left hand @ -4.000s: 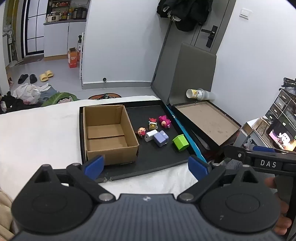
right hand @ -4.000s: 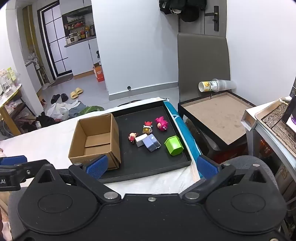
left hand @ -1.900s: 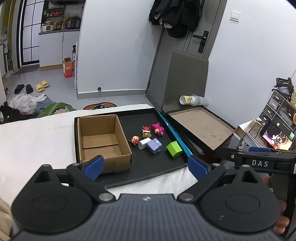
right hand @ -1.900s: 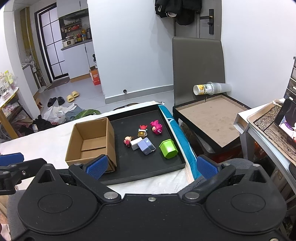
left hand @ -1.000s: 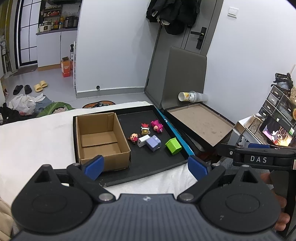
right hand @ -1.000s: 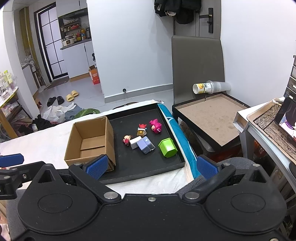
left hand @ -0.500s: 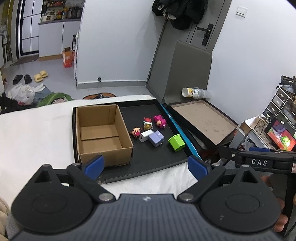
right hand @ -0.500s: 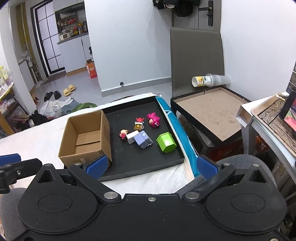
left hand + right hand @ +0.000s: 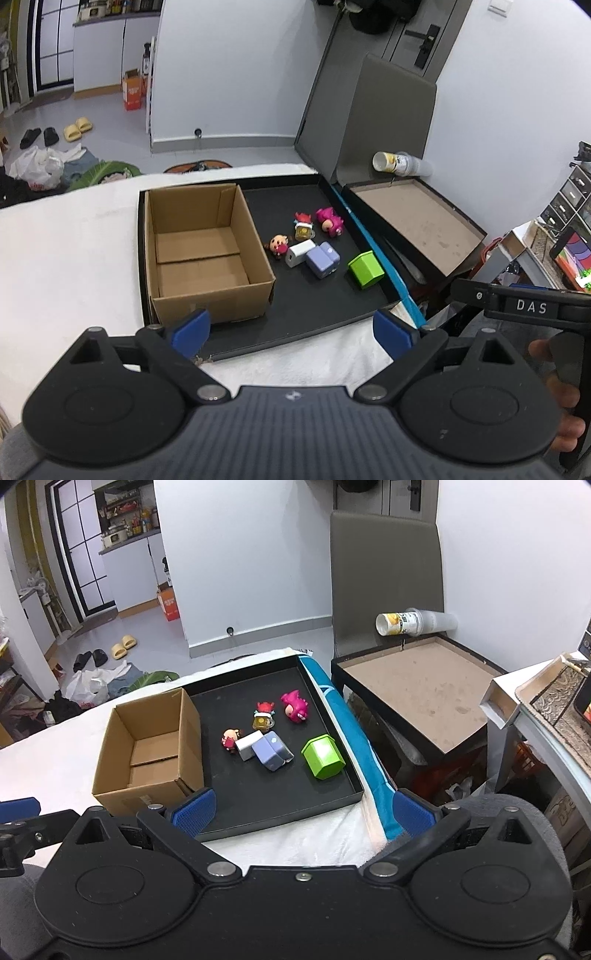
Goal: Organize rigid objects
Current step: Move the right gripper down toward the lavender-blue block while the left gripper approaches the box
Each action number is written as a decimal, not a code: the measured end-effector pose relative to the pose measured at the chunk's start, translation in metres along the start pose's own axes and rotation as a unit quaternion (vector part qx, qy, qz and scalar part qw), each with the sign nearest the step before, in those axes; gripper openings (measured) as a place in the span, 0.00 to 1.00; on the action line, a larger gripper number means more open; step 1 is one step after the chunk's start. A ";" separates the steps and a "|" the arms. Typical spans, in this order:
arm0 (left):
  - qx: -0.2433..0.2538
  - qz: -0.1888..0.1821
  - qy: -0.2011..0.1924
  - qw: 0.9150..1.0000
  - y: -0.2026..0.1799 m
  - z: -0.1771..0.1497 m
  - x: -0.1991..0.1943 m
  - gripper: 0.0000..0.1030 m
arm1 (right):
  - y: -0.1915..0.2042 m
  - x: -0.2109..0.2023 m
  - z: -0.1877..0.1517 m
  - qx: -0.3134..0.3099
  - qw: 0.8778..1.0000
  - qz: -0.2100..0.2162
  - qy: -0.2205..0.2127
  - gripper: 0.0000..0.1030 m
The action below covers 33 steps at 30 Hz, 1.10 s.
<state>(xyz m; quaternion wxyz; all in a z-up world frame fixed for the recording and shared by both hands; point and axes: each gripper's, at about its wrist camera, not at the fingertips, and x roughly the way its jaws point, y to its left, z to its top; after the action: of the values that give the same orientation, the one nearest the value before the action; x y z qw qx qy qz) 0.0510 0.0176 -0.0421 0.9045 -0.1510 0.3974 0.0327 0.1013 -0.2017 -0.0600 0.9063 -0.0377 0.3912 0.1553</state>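
A black tray (image 9: pixel 314 325) (image 9: pixel 280 812) lies on a white cloth. An open, empty cardboard box (image 9: pixel 207 251) (image 9: pixel 147 753) stands on its left half. On the right half lie a green block (image 9: pixel 365 269) (image 9: pixel 323 757), a lilac block (image 9: pixel 322 259) (image 9: pixel 272 755), a white block (image 9: pixel 299 253) (image 9: pixel 246 746), a pink figure (image 9: pixel 330 220) (image 9: pixel 294 706), a red-capped figure (image 9: pixel 303 226) (image 9: pixel 263 716) and a small doll (image 9: pixel 277 244) (image 9: pixel 231 739). My left gripper (image 9: pixel 291 328) and right gripper (image 9: pixel 301 810) are open and empty, held before the tray's near edge.
A brown-lined black box (image 9: pixel 417 218) (image 9: pixel 417 686) with a grey upright lid stands right of the tray, with stacked paper cups (image 9: pixel 413 622) behind it. A blue strip (image 9: pixel 354 746) runs along the tray's right edge. Shelves and a screen (image 9: pixel 572 251) are far right.
Both grippers have come a little closer to the tray and tilted down toward it. The objects have not moved. Both stay open.
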 end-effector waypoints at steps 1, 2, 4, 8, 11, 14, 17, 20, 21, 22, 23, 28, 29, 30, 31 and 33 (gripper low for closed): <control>-0.003 0.000 0.003 1.000 0.002 0.001 0.003 0.92 | 0.000 0.003 0.000 0.000 1.000 -0.001 0.003 1.00; -0.005 0.000 0.005 1.000 0.004 0.001 0.006 0.92 | 0.000 0.006 0.001 0.000 1.000 -0.002 0.005 1.00; -0.009 -0.002 0.011 1.000 0.007 0.003 0.011 0.92 | 0.000 0.012 0.003 -0.003 1.000 -0.004 0.009 1.00; -0.012 -0.002 0.023 1.000 0.013 0.007 0.023 0.92 | -0.002 0.023 0.007 0.002 1.000 -0.004 0.020 1.00; -0.023 -0.003 0.029 0.999 0.019 0.010 0.030 0.92 | -0.002 0.032 0.010 0.003 1.000 -0.008 0.025 1.00; -0.034 -0.002 0.036 0.999 0.026 0.013 0.038 0.92 | -0.004 0.042 0.014 0.007 0.999 -0.011 0.034 1.00; -0.046 0.002 0.041 0.998 0.034 0.016 0.046 0.92 | -0.007 0.052 0.018 0.013 0.999 -0.012 0.042 1.00; -0.056 0.007 0.049 0.997 0.045 0.019 0.051 0.92 | -0.007 0.061 0.023 0.010 0.999 -0.015 0.043 1.00; -0.058 0.010 0.051 0.997 0.047 0.020 0.053 0.92 | -0.007 0.064 0.025 0.010 0.999 -0.014 0.044 1.00; -0.061 0.012 0.052 0.997 0.050 0.020 0.054 0.92 | -0.007 0.067 0.027 0.011 0.999 -0.013 0.046 1.00; -0.064 0.013 0.054 0.996 0.052 0.021 0.056 0.92 | -0.007 0.070 0.029 0.009 0.999 -0.012 0.048 1.00; -0.078 0.019 0.061 0.995 0.065 0.025 0.066 0.92 | -0.002 0.083 0.035 -0.003 0.999 -0.005 0.051 1.00; -0.080 0.021 0.063 0.995 0.067 0.026 0.068 0.92 | -0.002 0.087 0.037 -0.005 0.999 -0.001 0.052 1.00; -0.082 0.024 0.063 0.994 0.070 0.026 0.069 0.92 | -0.001 0.091 0.038 -0.009 0.999 0.001 0.054 1.00; -0.083 0.026 0.064 0.994 0.072 0.026 0.071 0.92 | 0.001 0.095 0.040 -0.013 0.998 0.001 0.057 1.00; -0.088 0.030 0.067 0.993 0.077 0.027 0.076 0.92 | 0.003 0.103 0.041 -0.023 0.998 -0.001 0.063 1.00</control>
<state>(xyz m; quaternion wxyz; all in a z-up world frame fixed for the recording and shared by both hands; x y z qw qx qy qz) 0.1082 0.0941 -0.0990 0.8576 -0.2203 0.4570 0.0843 0.1953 -0.1649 -0.1054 0.8789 -0.0681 0.4438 0.1608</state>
